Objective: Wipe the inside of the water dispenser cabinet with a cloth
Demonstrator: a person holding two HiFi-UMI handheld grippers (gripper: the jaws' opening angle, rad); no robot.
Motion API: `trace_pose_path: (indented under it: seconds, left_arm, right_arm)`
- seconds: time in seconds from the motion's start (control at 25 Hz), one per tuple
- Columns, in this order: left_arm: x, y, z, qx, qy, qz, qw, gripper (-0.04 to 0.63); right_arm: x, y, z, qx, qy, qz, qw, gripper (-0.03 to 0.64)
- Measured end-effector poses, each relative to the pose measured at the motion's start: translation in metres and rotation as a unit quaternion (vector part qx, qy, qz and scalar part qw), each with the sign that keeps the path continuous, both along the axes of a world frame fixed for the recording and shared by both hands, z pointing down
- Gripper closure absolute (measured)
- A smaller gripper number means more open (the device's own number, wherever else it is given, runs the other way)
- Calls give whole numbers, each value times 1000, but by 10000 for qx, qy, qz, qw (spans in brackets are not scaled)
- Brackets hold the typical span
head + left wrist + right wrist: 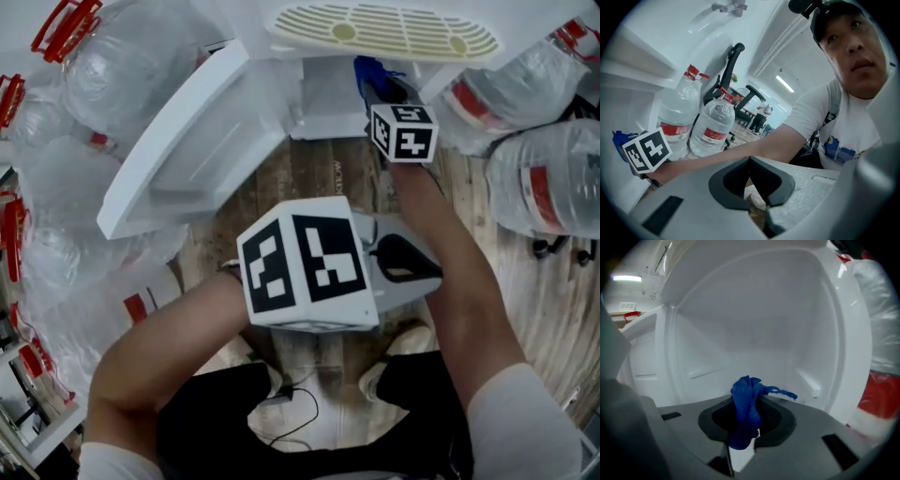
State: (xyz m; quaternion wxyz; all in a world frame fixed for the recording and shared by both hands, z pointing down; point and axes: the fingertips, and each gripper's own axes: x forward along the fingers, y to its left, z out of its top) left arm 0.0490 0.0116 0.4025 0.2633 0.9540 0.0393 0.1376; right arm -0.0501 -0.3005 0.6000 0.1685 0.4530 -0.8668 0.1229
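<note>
White cabinet interior [754, 319] is being faced squarely by right claw [743, 430], clamped on blue cloth [745, 401]; left claw [754, 187], closed empty, held behind.

Head view: cabinet [323, 98] interior mostly out of sight under the dispenser top [384, 33]; only a strip near the opening shows. Right gripper [380, 86] half covered by its own marker cube [403, 131]; fingertips not made out. Cloth [373, 67] shows as a blue scrap only. Water bottles [553, 178] cut by both side edges. Shoes [398, 361] partly behind the left gripper [422, 261] and the forearms

Left gripper view: cloth a sliver at the left rim, right gripper body hidden behind the cube. Far room [754, 112] too small and soft to read

Right gripper view: cloth's lower end buried between the fingers [776, 420]. Water bottles at right blurred, cut by the lens rim
</note>
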Motion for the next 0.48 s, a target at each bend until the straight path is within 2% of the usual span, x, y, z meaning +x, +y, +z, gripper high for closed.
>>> trace_pose_path:
  seconds: [0.16, 0.32, 0.48]
  left_arm:
    - [4, -7, 16, 145, -6, 73, 9999, 595]
    - [12, -10, 17, 170, 31, 197, 9997, 595]
    - [18, -8, 8, 146, 25, 348, 9993, 595]
  right_arm:
    - [6, -29, 13, 182, -445, 458, 9978, 535]
    - [4, -49, 12, 220, -1048, 867, 9905, 538]
    - [0, -57, -14, 529, -1180, 975, 9868, 537]
